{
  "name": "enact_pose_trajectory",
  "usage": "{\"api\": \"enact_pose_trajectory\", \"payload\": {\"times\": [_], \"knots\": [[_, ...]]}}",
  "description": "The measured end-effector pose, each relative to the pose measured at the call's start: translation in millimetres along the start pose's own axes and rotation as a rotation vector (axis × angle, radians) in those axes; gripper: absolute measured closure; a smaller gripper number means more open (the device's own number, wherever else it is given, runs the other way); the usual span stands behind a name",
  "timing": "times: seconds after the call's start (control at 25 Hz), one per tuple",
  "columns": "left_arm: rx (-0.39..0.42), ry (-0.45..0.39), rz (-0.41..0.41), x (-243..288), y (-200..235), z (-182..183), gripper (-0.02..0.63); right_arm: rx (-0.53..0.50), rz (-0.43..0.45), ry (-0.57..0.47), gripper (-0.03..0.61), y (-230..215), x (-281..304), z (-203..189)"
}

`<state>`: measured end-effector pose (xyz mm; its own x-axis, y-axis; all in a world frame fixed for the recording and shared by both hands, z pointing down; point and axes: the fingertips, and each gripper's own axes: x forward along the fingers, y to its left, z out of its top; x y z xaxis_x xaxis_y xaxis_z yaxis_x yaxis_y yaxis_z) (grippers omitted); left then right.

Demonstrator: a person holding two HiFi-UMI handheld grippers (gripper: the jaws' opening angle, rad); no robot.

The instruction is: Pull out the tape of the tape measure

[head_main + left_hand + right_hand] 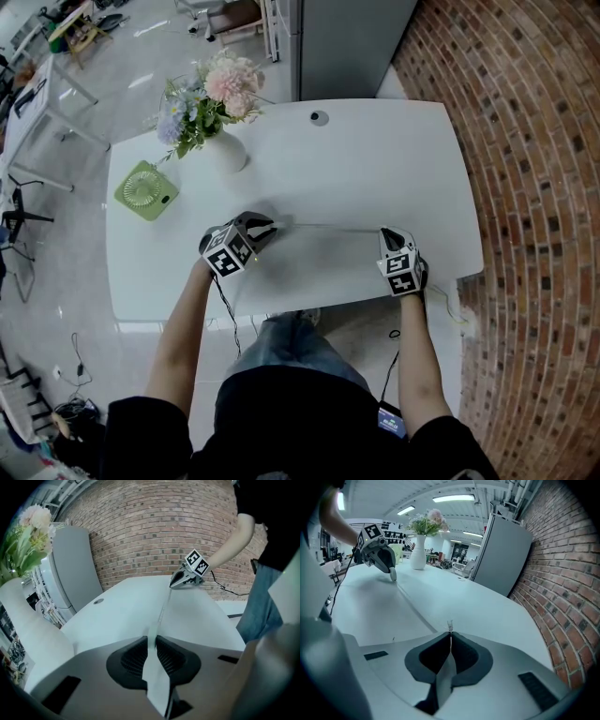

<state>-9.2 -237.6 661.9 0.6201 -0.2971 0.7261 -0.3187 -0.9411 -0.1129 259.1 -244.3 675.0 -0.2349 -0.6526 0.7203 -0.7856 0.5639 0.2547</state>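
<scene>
Holding case (157, 681) clenched in left tool (152, 641), tape (328, 226) tip pinched in right tool (450, 637); tape stretched between, low over near worktop (375, 159). Pull straight right, level, untwisted, case firm.

- Table (375, 159): white.
- Fan (146, 190): light green.
- Vase (225, 152): white.
- Flowers (230, 84): pink, pale blue.
- Wall (525, 141): red-brown brick pattern.
- Marker cubes (228, 253): black-and-white squares.
- Trousers (291, 347): blue denim.
</scene>
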Motion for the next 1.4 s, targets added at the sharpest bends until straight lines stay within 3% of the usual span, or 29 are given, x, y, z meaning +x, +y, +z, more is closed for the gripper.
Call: {"api": "enact_pose_trajectory", "payload": {"times": [0.48, 1.16, 1.4], "knots": [[-0.012, -0.007, 0.010, 4.6, 1.6, -0.7, 0.540, 0.051, -0.001, 0.013, 0.564, 0.6, 0.3, -7.2], [-0.053, -0.019, -0.007, 8.5, -0.6, 2.3, 0.532, 0.155, -0.021, -0.015, 0.479, -3.3, -12.2, -5.8], [-0.058, -0.020, -0.031, 10.2, -5.1, 2.3, 0.460, 0.160, -0.036, -0.030, 0.448, -8.7, -12.1, -6.8]]}}
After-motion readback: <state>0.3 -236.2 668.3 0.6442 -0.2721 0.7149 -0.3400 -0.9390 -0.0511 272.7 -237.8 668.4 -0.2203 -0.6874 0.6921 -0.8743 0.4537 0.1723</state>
